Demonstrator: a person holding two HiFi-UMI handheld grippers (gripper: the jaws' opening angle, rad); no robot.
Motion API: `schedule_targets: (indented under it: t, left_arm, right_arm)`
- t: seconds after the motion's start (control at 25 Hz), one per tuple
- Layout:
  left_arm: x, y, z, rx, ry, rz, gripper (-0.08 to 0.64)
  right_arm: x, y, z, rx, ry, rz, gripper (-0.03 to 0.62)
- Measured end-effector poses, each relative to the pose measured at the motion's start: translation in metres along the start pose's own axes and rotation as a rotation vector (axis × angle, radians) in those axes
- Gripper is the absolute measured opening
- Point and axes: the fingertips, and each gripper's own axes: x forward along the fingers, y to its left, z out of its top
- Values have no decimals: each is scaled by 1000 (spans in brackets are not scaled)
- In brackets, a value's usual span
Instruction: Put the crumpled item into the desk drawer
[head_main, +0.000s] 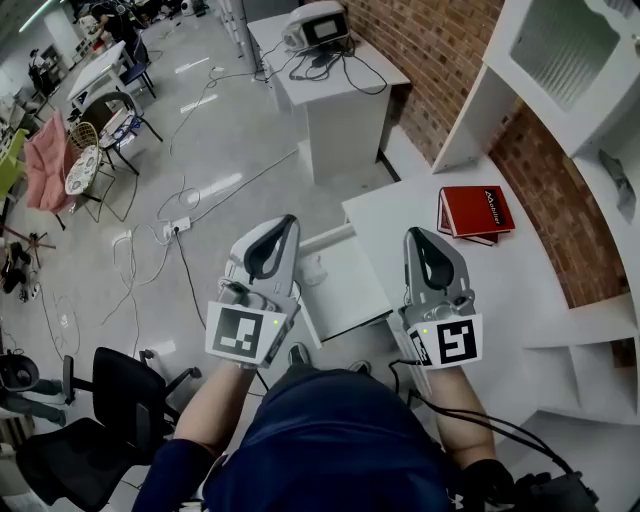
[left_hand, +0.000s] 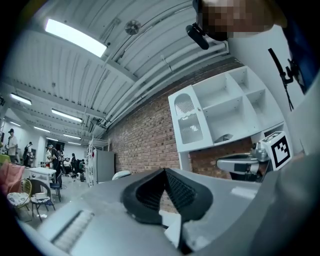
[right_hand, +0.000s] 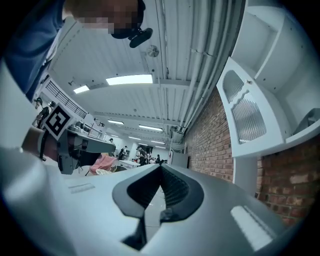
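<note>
An open white drawer (head_main: 350, 300) juts from the left side of the white desk (head_main: 510, 280). A small pale crumpled lump (head_main: 312, 270) lies in the drawer's far left corner. My left gripper (head_main: 289, 222) is held above the drawer's left edge, jaws shut and empty. My right gripper (head_main: 415, 234) hovers over the desk top, to the right of the drawer, also shut with nothing in it. Both point upward: the left gripper view shows the closed left gripper (left_hand: 164, 170) against ceiling and brick wall, and the right gripper view shows the closed right gripper (right_hand: 161, 166) against the ceiling.
A red book (head_main: 475, 212) lies on the desk's far side by the brick wall (head_main: 430, 60). White shelf units (head_main: 560, 50) stand at the right. A second white table (head_main: 335, 110) with a device stands ahead. Cables (head_main: 180, 225) cross the floor, and a black chair (head_main: 110, 400) is at lower left.
</note>
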Motion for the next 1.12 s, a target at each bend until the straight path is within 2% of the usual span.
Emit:
schedule_targets:
  t: [0.4,1.12]
  left_arm:
    - [-2,-9,-2,24,23,-6,3]
    - [1,3,-11,20,35,8,3]
  right_arm:
    - [-10,-6,-9,22,-3,-14,2]
    - [-2,-6,-17,49,2,-12,2]
